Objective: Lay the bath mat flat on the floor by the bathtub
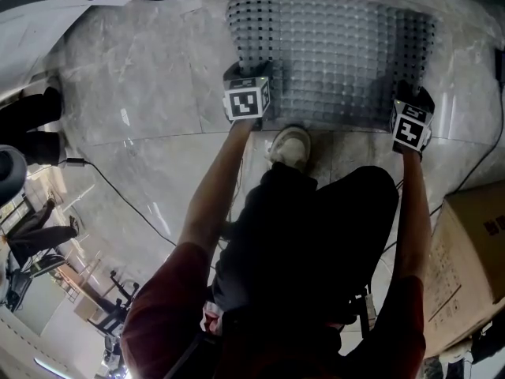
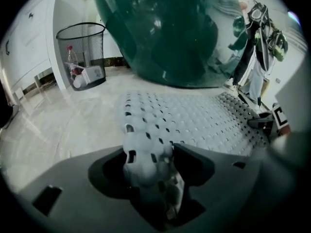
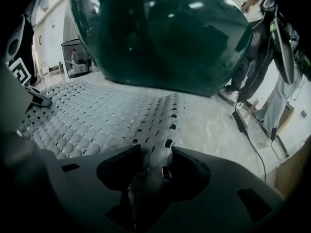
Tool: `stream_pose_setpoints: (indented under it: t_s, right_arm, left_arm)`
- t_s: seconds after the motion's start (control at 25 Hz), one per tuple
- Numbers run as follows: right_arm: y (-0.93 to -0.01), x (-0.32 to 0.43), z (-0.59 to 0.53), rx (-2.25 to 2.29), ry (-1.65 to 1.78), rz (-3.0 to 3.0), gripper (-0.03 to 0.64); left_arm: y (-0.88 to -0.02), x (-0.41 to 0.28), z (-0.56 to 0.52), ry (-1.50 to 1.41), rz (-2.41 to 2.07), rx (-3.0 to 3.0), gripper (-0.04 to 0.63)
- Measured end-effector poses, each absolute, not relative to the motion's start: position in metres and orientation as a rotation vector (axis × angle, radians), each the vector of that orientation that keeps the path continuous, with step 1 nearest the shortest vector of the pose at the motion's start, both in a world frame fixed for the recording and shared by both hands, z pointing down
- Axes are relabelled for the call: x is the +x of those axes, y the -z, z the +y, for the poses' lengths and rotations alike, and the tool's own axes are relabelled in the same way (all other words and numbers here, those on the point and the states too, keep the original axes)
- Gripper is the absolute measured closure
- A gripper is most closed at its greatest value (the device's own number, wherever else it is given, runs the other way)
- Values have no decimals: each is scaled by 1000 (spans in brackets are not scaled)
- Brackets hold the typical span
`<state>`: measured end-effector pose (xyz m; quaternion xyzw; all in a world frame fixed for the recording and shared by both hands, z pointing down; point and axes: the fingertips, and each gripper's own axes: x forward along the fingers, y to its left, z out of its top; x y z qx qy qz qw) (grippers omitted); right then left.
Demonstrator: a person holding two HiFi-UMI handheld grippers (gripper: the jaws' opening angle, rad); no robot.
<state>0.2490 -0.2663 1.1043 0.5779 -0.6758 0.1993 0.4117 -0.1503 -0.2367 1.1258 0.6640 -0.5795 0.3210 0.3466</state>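
Lying mostly flat beside the bathtub (image 2: 160,33), bath mat (image 1: 331,54) has near corners in both grippers: left gripper (image 2: 148,155) jaws apart, corner loose; right gripper (image 3: 152,160) pinching its corner.

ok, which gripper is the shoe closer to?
The left gripper: the white shoe sits right beside it at the bath mat's near edge, while the right gripper is well off to the shoe's other side.
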Motion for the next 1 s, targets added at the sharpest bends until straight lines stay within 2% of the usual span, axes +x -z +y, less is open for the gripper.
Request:
stream_pose_setpoints:
  t_s: [0.08,0.28,0.4,0.52,1.0]
  right_arm:
    - [-1105,255,-267,1478,-524,-1693,425]
    - [-1105,262,-267,1522,-554,-1675,391]
    - [-1100,269,-268,1561,-529,-1660,325]
    - [-1097,268,-268,1551,-503,-1671,305]
    - [-1044,218,-274,1567,-434,-1876,298]
  left_arm:
    - [-1126,-154,-237,-835,-1518,1712,321]
    - [-1124,-160,-235,-840,-1558,1700,272]
    - [-1118,-161,-232,-867,-1583,1722,256]
    - [-1115,-158,-229,-869,-1591,1752,252]
    - [-1069,-136,-231,-752,-1633,1831,247]
